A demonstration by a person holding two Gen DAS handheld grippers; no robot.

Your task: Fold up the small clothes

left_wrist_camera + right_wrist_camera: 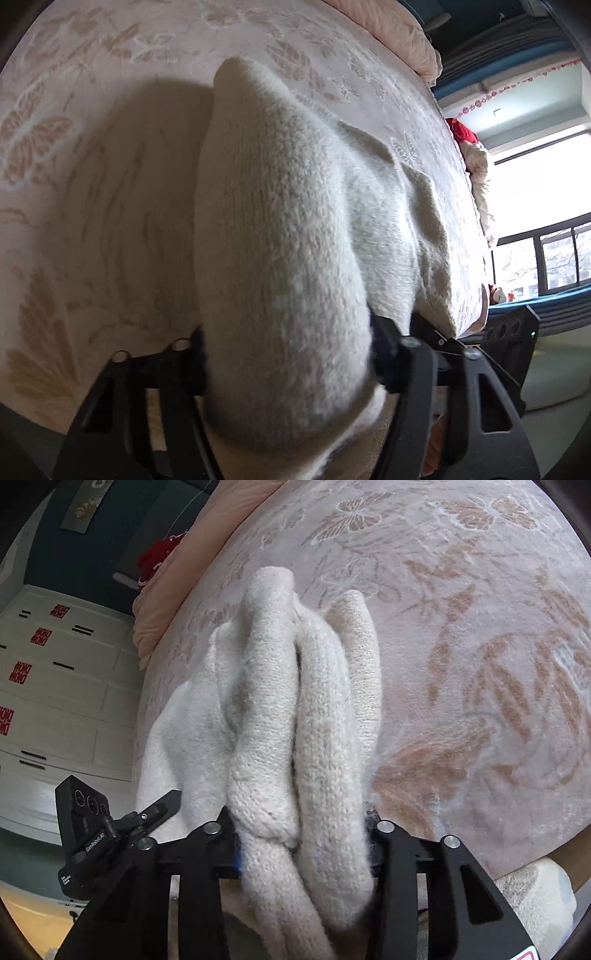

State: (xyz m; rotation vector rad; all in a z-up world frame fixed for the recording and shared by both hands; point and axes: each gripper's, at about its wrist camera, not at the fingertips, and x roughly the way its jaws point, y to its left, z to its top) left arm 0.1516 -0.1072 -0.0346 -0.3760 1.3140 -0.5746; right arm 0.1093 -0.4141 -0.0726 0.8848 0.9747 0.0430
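One cream-white knitted garment [288,229] is the only piece of clothing being handled; its wool is fuzzy, with fine ribbed rows of stitches plain to see, and it lies on a bed covered by a pale pink bedspread [110,155] patterned with tan butterflies and leaves. In the left wrist view the garment rises as a thick, rounded fold straight out from between the two black fingers [384,354] of the left gripper [288,369], while the rest of it spreads flat to the right, towards the edge of the bed. The left gripper's fingers stand at a middling width and press on the bunched wool from both sides, so they hold the garment. In the right wrist view the same garment [295,716] is gathered into three or four long lengthwise rolls that run away from the camera over the bedspread [480,664], with a flatter part draping to the left. The right gripper [303,843] has its two fingers [373,834] set fairly narrow, clamped on the near end of those rolls, the knit bulging out above and below the grip. The left gripper [147,823] also shows at the lower left of this view, beside the draped part. A peach pillow [166,602] lies at the far edge of the bed.
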